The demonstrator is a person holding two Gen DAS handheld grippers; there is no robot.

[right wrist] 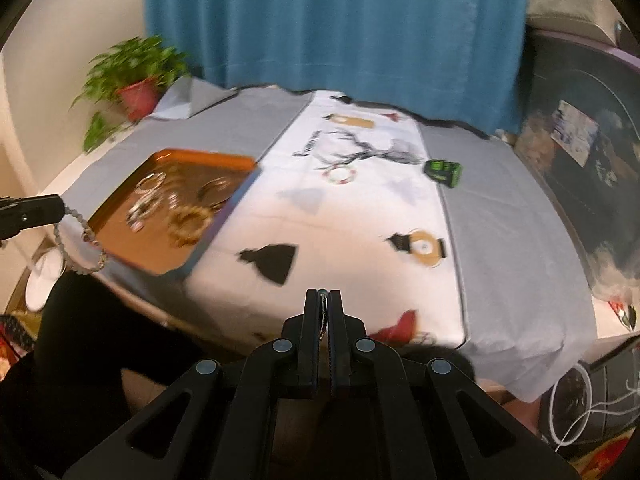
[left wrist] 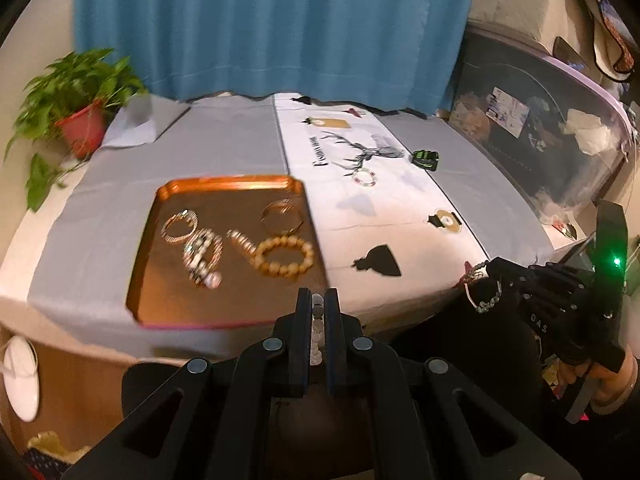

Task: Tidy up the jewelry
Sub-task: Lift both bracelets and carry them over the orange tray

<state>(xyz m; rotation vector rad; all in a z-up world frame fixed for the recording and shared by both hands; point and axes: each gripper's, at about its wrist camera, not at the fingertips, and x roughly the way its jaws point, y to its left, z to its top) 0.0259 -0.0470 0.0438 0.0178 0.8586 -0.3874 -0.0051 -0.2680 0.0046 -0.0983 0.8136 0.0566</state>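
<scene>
Jewelry already lies in the orange tray (left wrist: 148, 248) on the left: bangles, a watch and a wooden bead bracelet (left wrist: 285, 257). Our left gripper (left wrist: 317, 300) pinches a pale bead bracelet (right wrist: 76, 240) near the tray, and our right gripper (right wrist: 323, 300) pinches a thin bangle (left wrist: 482, 294). We think both still need putting in.

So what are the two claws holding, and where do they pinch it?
Left claw pinches a pale bead bracelet by its top; the loop dangles. Right claw pinches a thin beaded bangle by its edge.
</scene>
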